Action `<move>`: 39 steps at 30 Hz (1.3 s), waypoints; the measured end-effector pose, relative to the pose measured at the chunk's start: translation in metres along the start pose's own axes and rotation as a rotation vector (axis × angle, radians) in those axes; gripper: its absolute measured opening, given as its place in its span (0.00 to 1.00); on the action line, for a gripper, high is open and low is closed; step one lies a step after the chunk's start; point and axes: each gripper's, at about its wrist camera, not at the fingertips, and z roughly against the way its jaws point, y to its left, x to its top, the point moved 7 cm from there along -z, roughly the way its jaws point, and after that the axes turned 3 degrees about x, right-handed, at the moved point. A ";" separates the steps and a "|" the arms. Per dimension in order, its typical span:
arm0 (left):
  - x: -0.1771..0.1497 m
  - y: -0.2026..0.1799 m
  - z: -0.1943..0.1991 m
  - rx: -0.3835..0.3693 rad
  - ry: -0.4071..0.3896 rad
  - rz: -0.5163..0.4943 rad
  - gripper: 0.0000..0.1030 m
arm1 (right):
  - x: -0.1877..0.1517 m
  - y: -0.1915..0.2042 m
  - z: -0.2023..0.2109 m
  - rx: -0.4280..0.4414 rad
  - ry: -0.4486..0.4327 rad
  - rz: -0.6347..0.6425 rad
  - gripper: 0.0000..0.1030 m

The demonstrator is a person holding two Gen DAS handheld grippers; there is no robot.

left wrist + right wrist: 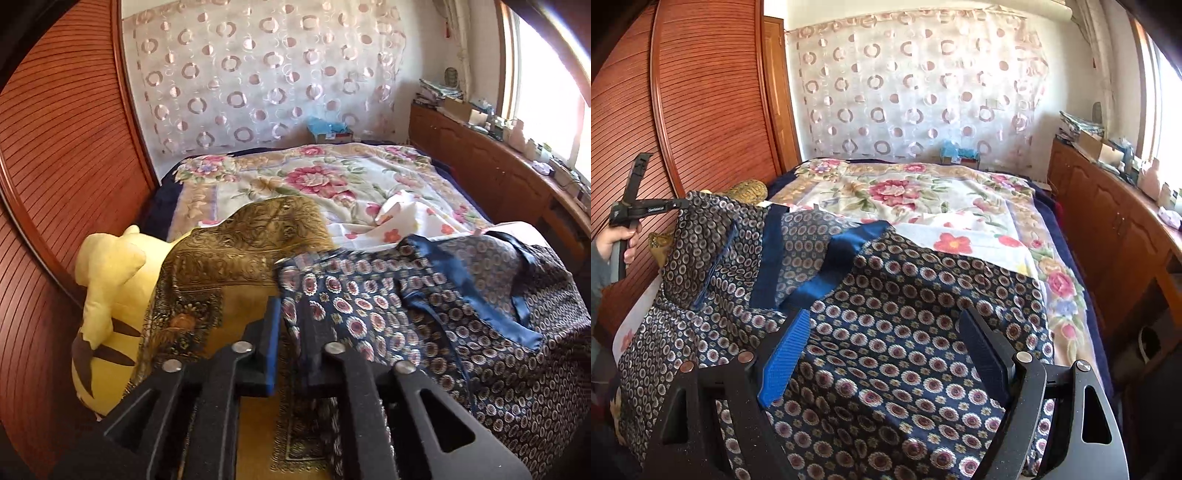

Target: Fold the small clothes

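Observation:
A navy garment with a round flower print and plain blue trim lies rumpled on the bed; it also fills the near part of the right wrist view. My left gripper is shut on the navy garment's left edge and holds it raised. In the right wrist view the left gripper shows at the far left with the cloth hanging from it. My right gripper is open, its jaws wide apart just above the garment, holding nothing.
A gold patterned cloth and a yellow plush toy lie at the left. A white floral cloth lies on the flowered bedspread. A wooden slatted wall is left, a wooden cabinet right.

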 end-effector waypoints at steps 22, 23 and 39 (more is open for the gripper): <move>-0.099 -0.147 0.029 -0.270 0.050 -0.146 0.76 | -0.063 -0.124 0.023 -0.161 0.085 -0.235 0.77; -0.103 -0.150 0.027 -0.271 0.059 -0.149 0.76 | -0.065 -0.127 0.023 -0.152 0.091 -0.249 0.76; -0.124 -0.163 0.008 -0.253 0.139 -0.196 0.86 | -0.087 -0.128 0.047 -0.074 0.162 -0.237 0.20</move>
